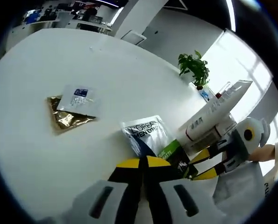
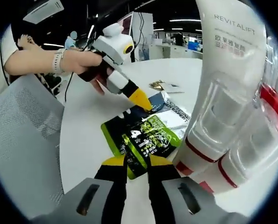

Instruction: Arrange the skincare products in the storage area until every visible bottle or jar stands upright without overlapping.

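Observation:
A silver sachet [image 1: 146,133] lies on the white table [image 1: 59,60] with a green sachet [image 1: 174,156] overlapping its near end. My left gripper [image 1: 141,162] is shut, its yellow tips at the silver sachet's edge; I cannot tell if it pinches it. In the right gripper view a hand holds the left gripper [image 2: 141,100] over the silver sachet [image 2: 169,109]. My right gripper [image 2: 138,163] is narrowly open, straddling a corner of the green sachet [image 2: 141,137]. Close on the right a pack of white tubes [image 2: 227,93] with clear caps and red bands lies tilted; the tube pack [image 1: 213,114] leans above the right gripper [image 1: 202,166].
A gold sachet with a white one on top [image 1: 71,109] lies apart to the left. A potted plant [image 1: 195,67] stands at the table's far edge. A grey mesh chair [image 2: 22,140] is beside the table, and a person's arm [image 2: 41,60] reaches in above it.

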